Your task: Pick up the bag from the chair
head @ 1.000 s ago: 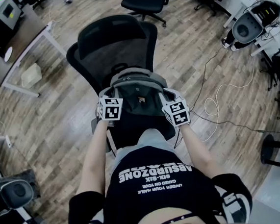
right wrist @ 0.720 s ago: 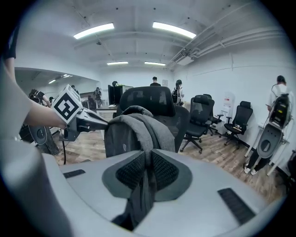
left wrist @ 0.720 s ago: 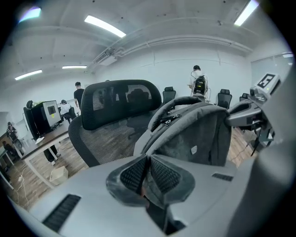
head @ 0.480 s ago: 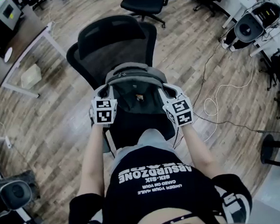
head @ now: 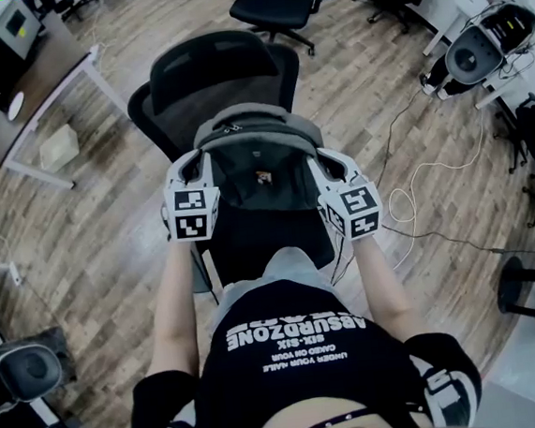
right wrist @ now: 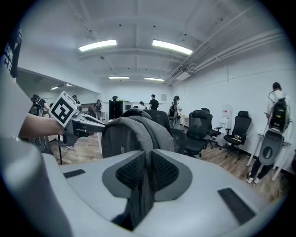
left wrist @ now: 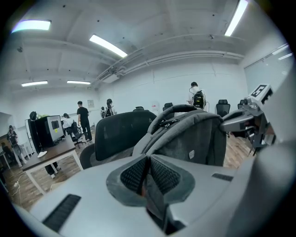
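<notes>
Behind all else, the black mesh chair (head: 216, 72), in the same place as a second ago. In front of its back, the grey bag (head: 257, 153), higher now than a second ago and opened wider at the top, with more of the dark seat (head: 265, 241) bared below. On either side, the left gripper (head: 192, 166) and the right gripper (head: 327, 163), further apart and further up than before. Left jaws closed tight on a dark strap (left wrist: 147, 194), no gap beyond the fabric; right jaws pressed together the same way on a second strap (right wrist: 141, 194). Hard to tell whether the bag's bottom has cleared the seat: dark on dark there, with the lower edge lost behind the person's body. Chair base hidden under the seat. Both straps cut off by the gripper bodies, so no seeing where either joins the bag.
</notes>
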`<state>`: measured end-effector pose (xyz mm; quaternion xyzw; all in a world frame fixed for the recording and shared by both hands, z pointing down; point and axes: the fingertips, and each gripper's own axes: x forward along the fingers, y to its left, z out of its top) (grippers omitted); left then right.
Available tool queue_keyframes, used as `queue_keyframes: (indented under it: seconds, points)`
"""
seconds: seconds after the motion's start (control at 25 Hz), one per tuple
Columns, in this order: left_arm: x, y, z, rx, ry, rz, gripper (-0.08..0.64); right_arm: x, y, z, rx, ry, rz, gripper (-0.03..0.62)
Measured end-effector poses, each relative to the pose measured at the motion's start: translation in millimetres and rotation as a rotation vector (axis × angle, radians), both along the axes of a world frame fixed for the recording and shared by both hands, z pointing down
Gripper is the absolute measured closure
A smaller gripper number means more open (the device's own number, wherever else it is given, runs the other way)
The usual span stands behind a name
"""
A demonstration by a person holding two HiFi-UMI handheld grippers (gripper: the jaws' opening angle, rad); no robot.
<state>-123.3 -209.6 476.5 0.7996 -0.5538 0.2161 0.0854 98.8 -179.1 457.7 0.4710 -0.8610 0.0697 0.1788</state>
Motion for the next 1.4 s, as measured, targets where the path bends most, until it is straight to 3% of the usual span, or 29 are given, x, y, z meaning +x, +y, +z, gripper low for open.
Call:
queue_keyframes:
  seconds: [0.88,1.4]
  points:
    - [-7,15,-110,0.209,-0.006,0.041,0.522,-5,12,-95,0.173,-0.145,-0.022,0.534]
    - [-9,25,-143,0.26,0.04,0.046,0.522,-6,23,-126,0.218,-0.197,-0.047,0.534]
